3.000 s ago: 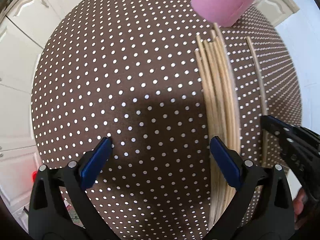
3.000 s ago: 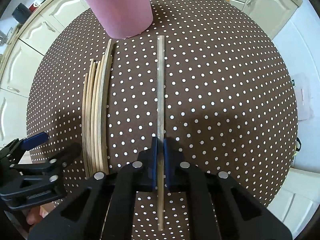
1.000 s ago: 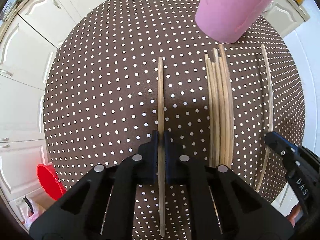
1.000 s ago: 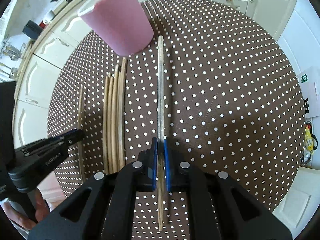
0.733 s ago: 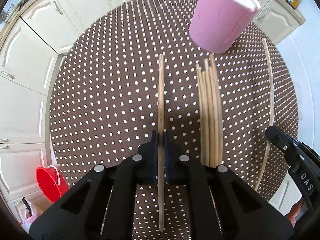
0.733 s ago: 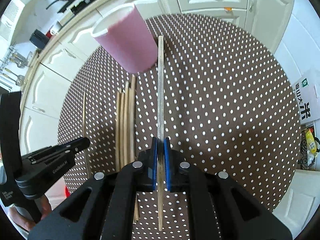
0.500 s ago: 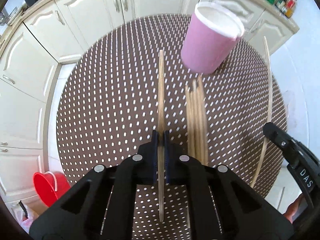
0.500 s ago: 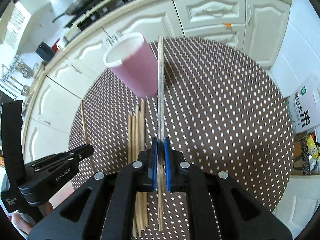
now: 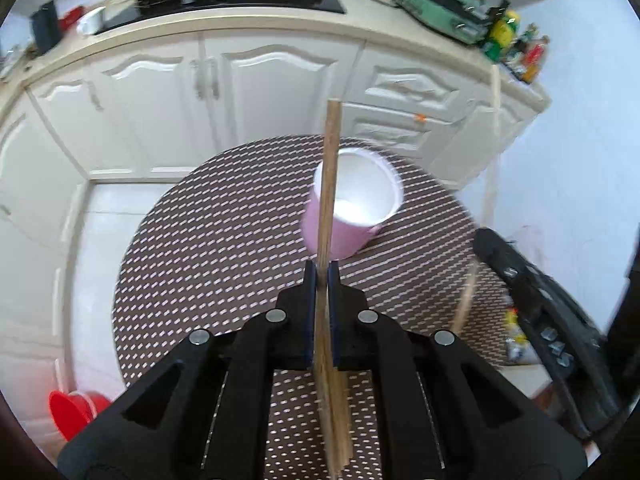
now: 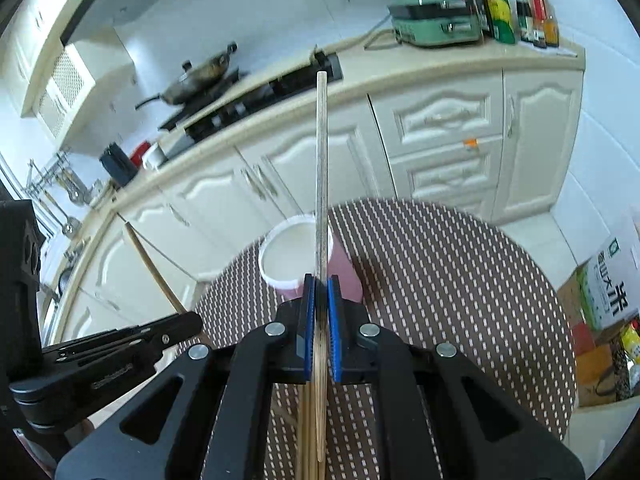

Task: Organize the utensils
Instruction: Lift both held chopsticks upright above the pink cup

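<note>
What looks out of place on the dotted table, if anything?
Loose chopsticks lie on the dotted table outside the upright, empty pink cup. Each gripper holds one chopstick raised. Nothing looks spilled or damaged.

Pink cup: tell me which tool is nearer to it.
Right, by a little. The right tool hangs just short of the cup, its tips overlapping the cup's base in its own view. The left tool hangs farther back, to the cup's left.

My right gripper (image 10: 319, 280) clamps one chopstick (image 10: 321, 168) above the pink cup (image 10: 304, 260); at left my left gripper (image 10: 192, 322) grips another chopstick (image 10: 154, 270)
</note>
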The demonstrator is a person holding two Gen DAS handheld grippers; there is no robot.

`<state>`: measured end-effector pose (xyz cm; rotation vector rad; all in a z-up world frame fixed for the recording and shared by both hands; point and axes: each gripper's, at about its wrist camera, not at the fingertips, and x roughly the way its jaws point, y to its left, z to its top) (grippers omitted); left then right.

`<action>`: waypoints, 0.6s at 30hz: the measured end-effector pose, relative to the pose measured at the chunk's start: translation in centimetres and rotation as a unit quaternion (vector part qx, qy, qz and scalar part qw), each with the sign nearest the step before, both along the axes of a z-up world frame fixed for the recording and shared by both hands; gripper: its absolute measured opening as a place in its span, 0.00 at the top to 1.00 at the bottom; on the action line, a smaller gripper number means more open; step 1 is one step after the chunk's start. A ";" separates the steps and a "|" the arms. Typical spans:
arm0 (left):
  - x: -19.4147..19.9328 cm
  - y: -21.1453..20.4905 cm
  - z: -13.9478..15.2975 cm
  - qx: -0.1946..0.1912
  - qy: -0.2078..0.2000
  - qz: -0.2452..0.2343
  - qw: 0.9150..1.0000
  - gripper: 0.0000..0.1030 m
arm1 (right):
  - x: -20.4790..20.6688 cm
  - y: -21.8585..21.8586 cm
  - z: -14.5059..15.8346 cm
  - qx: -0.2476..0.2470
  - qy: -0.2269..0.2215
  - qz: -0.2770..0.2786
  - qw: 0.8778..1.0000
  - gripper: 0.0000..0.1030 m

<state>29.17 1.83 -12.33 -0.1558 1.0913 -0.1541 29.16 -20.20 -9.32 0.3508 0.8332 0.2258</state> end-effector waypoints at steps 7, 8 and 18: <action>1.8 0.6 2.8 -0.013 -0.040 -0.005 0.999 0.94 | 1.3 -0.7 1.3 0.010 -0.042 -0.019 0.999 0.95; 2.1 0.8 3.0 -0.016 -0.043 -0.004 0.999 0.94 | 1.6 -0.8 1.5 0.014 -0.045 -0.024 0.999 0.95; 4.0 1.7 5.7 -0.034 -0.061 -0.007 0.998 0.94 | 3.3 -1.0 3.1 0.026 -0.080 -0.041 0.996 0.95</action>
